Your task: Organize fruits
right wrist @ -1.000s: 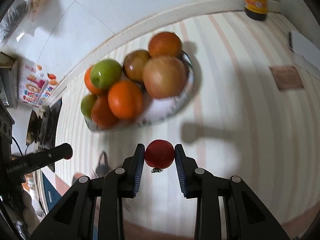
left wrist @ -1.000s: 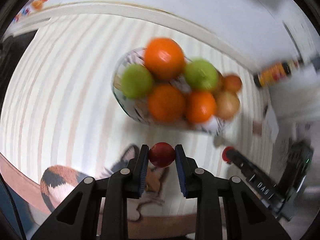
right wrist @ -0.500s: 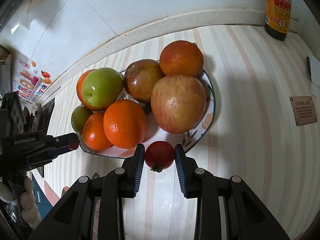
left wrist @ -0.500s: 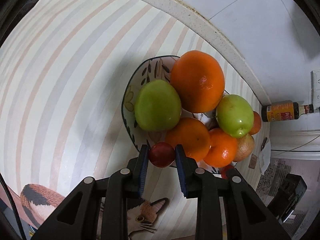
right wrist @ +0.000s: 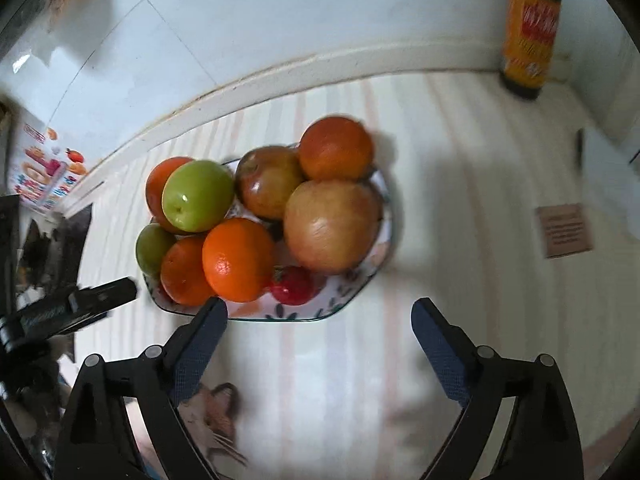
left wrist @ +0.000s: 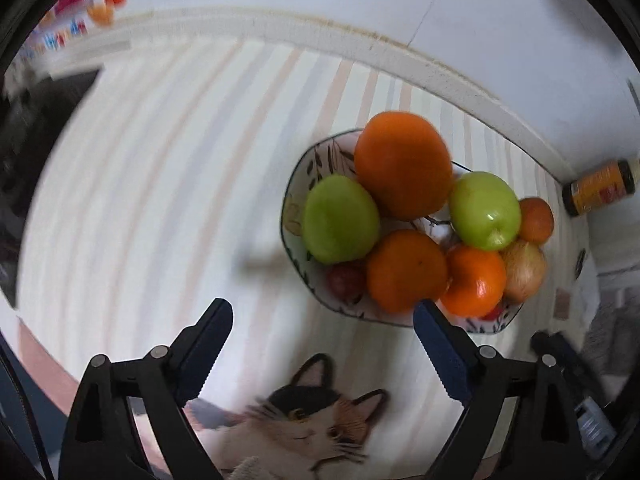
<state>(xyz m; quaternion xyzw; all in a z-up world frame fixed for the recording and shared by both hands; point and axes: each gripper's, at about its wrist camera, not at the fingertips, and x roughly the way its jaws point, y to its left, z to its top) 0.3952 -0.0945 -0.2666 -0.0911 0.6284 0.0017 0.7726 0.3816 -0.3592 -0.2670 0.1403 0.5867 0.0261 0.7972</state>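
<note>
Left wrist view: left gripper (left wrist: pixel 323 320) spread wide, nothing between its blue pads. White leaf-patterned ceramic plate (left wrist: pixel 294 184) piled with oranges and green apples; small dark-red fruit (left wrist: pixel 346 279) lies at the plate's near edge, beside an orange.

Right wrist view: right gripper (right wrist: pixel 319 317) likewise spread, holding nothing. Small red tomato (right wrist: pixel 293 284) rests on the same plate (right wrist: pixel 340 298), against a large pale apple (right wrist: pixel 331 226).
</note>
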